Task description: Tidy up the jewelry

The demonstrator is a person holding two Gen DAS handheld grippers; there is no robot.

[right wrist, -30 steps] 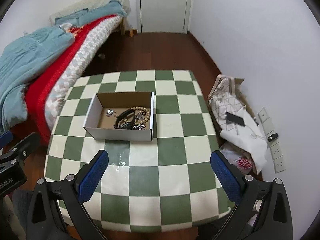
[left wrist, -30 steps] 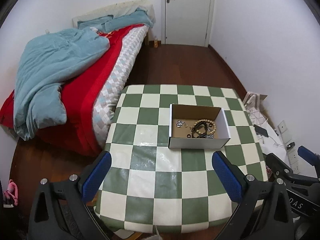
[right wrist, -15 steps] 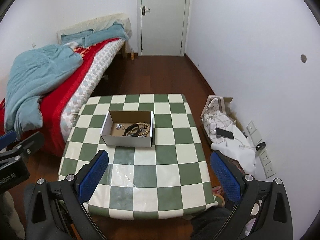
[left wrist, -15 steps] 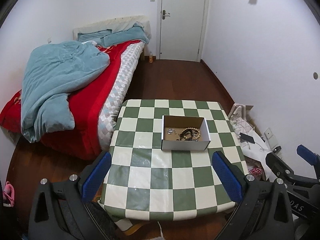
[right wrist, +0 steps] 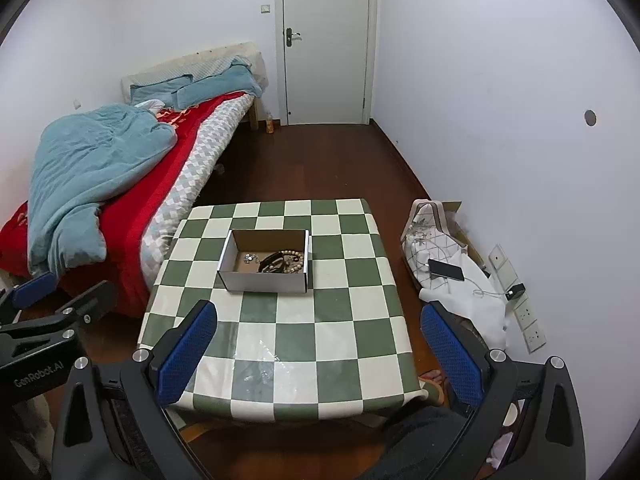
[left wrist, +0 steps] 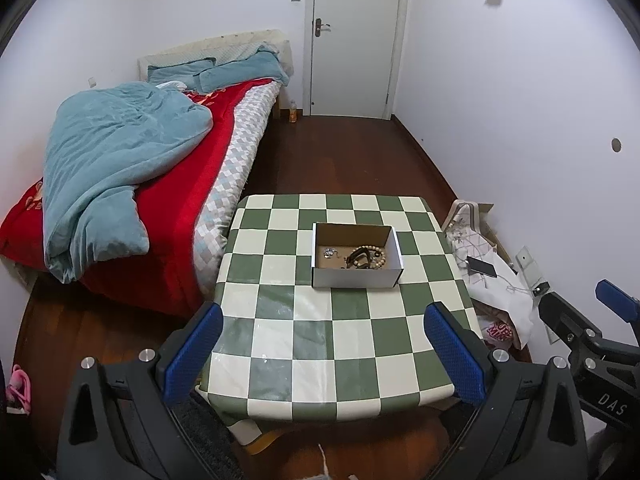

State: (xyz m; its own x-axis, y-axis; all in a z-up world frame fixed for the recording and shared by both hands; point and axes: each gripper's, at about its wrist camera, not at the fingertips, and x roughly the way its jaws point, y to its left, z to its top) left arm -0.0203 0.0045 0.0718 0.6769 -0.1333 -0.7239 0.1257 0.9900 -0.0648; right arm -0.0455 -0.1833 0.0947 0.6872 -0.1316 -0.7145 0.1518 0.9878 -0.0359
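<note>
Presently both tools hang well back from the work: the left gripper (left wrist: pixel 320 344) and the right gripper (right wrist: pixel 318 342) each have their blue-padded jaws spread wide with nothing between them, high above the near edge of the green-and-cream checkered table (left wrist: pixel 360 344). The jewelry sits inside the open white cardboard box (left wrist: pixel 356 276) toward the far middle of that table: a string of pale wooden beads (left wrist: pixel 378 258), a dark strap-like piece (left wrist: pixel 356 258) touching it, and a small silvery cluster (left wrist: pixel 329 253) apart at the left. These pieces are likely light, limp and prone to tangling, so the beads would probably drape and swing once lifted; a pinch across the bead strand where it lies clear of the dark strap seems the safest hold, while the silvery bits look too small to grip easily. The box itself is likely light enough to slide if nudged. The left wrist view shows the right tool at its right edge; the right wrist view alone shows the left tool at its left edge, and gives a fuller look at the black phone (right wrist: pixel 447 269) on white cloth on the floor.
</note>
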